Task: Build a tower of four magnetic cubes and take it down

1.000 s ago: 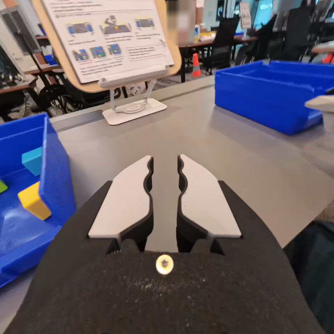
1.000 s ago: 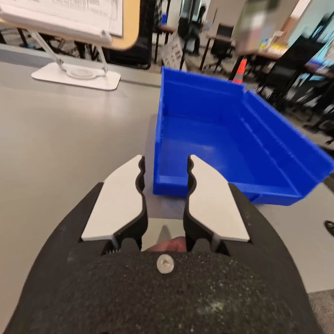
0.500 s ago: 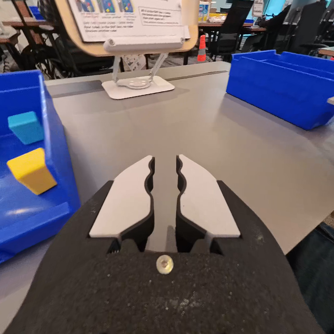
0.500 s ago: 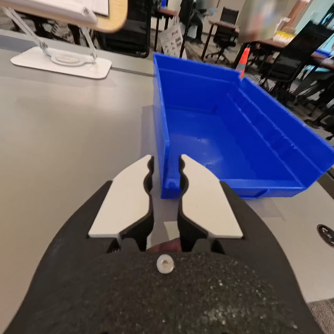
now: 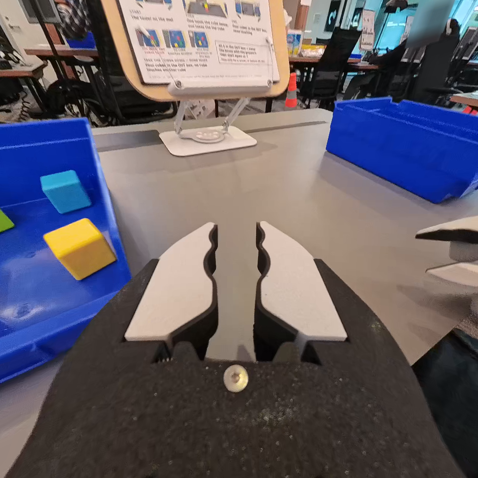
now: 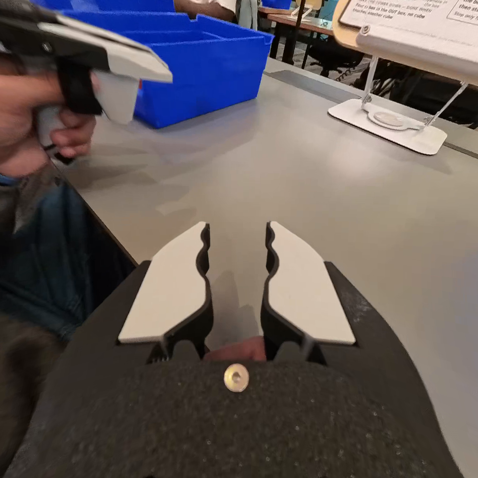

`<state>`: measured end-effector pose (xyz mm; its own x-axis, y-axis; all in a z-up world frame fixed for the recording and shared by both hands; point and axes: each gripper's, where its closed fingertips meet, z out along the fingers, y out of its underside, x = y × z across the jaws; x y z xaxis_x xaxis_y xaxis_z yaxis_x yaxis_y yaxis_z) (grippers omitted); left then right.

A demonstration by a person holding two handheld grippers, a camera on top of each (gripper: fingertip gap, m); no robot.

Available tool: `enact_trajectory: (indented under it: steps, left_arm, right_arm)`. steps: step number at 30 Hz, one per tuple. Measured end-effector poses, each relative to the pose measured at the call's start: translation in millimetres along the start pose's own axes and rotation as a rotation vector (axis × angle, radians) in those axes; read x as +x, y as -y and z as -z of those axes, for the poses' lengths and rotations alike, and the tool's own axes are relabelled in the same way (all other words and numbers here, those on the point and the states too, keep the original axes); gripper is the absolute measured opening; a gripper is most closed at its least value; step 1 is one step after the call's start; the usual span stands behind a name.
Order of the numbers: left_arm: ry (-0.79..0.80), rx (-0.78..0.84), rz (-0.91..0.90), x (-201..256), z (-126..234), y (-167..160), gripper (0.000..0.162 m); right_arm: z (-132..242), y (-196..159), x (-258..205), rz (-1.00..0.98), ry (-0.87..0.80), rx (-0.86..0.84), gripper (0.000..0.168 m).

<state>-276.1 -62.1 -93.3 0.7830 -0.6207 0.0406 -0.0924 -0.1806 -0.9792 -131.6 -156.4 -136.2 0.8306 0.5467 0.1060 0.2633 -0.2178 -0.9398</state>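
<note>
In the left wrist view a cyan cube [image 5: 64, 191], a yellow cube [image 5: 80, 248] and the corner of a green cube [image 5: 4, 221] lie apart in the blue bin on the left [image 5: 108, 212]. My left gripper [image 5: 236, 225] is open a little and empty, over the grey table [image 5: 258, 194] just right of that bin. My right gripper [image 6: 238, 225] is open and empty above the table near its front edge. It shows at the right edge of the left wrist view [image 5: 424, 253]. The left gripper [image 6: 155, 68] shows at the upper left of the right wrist view, held by a hand [image 6: 23, 116].
A second blue bin [image 5: 403, 144] stands at the right of the table. The instruction board on its white stand [image 5: 207, 139] is at the back centre. The left bin shows in the right wrist view [image 6: 207, 64]. The person's legs are beyond the front edge [image 6: 51, 258].
My right gripper has swung left, away from the right bin, and now faces the left bin and left gripper; its jaws opened a little wider. My left gripper shifted slightly, showing more of the cubes.
</note>
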Motion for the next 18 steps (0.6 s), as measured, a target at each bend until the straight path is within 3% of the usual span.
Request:
enact_trajectory:
  steps: [4,8,11,13,18]
  left_arm:
    - [0.036,0.021,0.019,-12,11,24,0.032]
    - [0.172,-0.007,-0.008,-63,31,68,0.038]
    - [0.219,-0.155,-0.04,-110,38,87,0.045]
    - [0.244,-0.349,-0.069,-141,38,78,0.06]
    - [0.318,-0.798,0.052,-202,33,15,0.061]
  right_arm:
    - [2,0,7,0.009,-0.035,0.0,0.041]
    - [7,3,15,-0.037,-0.049,0.037,0.038]
    - [9,-3,21,-0.057,-0.052,0.021,0.035]
    - [12,-1,26,-0.081,-0.064,0.041,0.034]
    - [17,2,28,-0.12,-0.055,0.054,0.033]
